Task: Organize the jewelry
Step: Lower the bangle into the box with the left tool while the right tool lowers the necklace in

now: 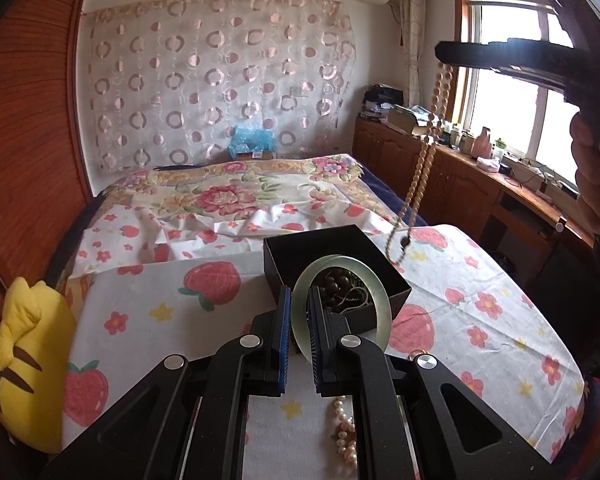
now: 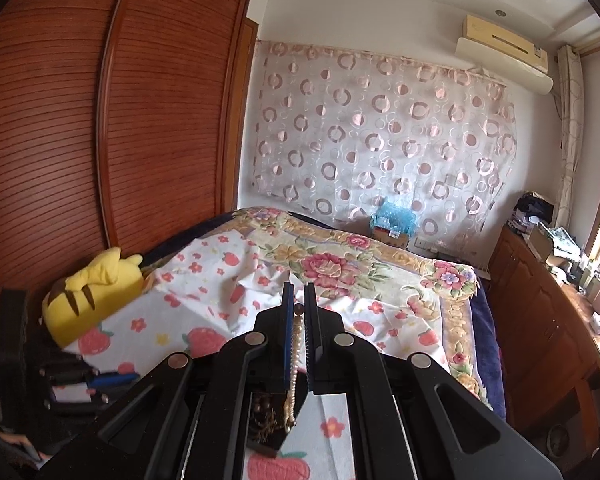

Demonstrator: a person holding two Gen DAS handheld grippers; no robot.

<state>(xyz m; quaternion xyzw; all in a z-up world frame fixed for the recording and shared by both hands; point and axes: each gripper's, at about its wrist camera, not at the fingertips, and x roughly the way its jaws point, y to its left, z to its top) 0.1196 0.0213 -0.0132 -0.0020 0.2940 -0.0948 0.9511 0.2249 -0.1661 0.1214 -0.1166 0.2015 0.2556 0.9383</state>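
Observation:
My left gripper (image 1: 299, 300) is shut on a pale green jade bangle (image 1: 376, 292), held upright just in front of an open black box (image 1: 342, 250) with dark beads and tangled chains inside. My right gripper (image 2: 299, 294) is shut on a beige bead necklace (image 2: 296, 354). It shows high at the upper right of the left wrist view (image 1: 446, 54), with the necklace (image 1: 420, 160) dangling to the cloth beside the box. The box also shows below the right gripper (image 2: 266, 426). A pearl strand (image 1: 346, 436) lies on the cloth under my left gripper.
The strawberry-print cloth (image 1: 160, 320) covers the surface and joins a bed with a floral blanket (image 1: 228, 188). A yellow plush toy (image 1: 28, 364) lies at the left edge. A wooden wardrobe (image 2: 100, 120) stands left; cluttered wooden cabinets (image 1: 460, 176) run under the window at right.

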